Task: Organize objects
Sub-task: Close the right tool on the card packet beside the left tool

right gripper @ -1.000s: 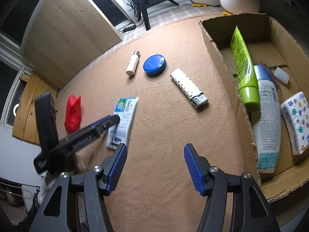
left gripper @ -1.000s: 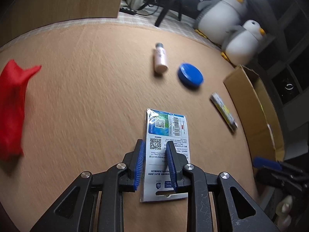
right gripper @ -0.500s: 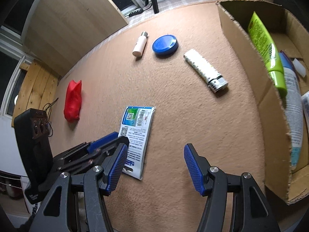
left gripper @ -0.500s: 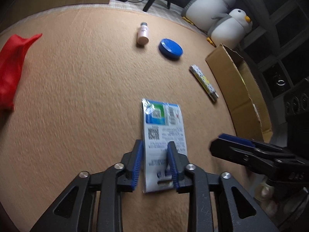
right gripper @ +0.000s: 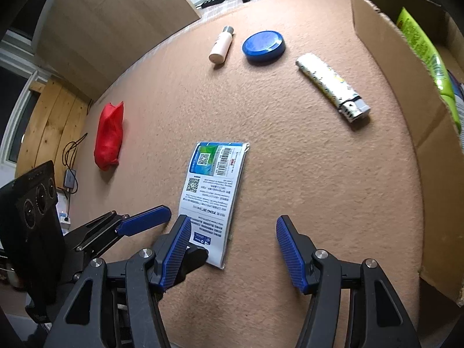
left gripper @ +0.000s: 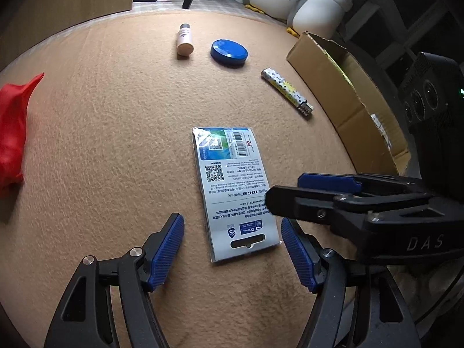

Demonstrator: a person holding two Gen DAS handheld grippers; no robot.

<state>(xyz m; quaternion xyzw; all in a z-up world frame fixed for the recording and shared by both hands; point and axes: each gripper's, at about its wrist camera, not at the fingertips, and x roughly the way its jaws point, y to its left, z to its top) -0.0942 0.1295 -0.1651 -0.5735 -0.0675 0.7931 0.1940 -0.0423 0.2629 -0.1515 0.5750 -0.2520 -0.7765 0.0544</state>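
Note:
A flat white and blue packet (left gripper: 232,185) lies face down on the tan carpet (left gripper: 116,145). My left gripper (left gripper: 233,252) is open and empty, its fingers on either side of the packet's near end. My right gripper (right gripper: 232,252) is open and empty, just right of the packet (right gripper: 214,185), and reaches in from the right in the left wrist view (left gripper: 327,191). A patterned lighter (right gripper: 333,87), a blue round tin (right gripper: 264,46) and a small white bottle (right gripper: 221,46) lie farther out. The cardboard box (right gripper: 406,92) stands at the right.
A red cloth bag (right gripper: 108,136) lies at the left. The box holds a green tube (right gripper: 420,43) among other items. Two plush penguins (left gripper: 304,3) stand beyond the carpet's far edge. A wooden panel (right gripper: 116,17) stands at the back left.
My left gripper has let go of the packet and opened wide. The packet now lies flat on the carpet. My right gripper has moved in close beside the packet's near end.

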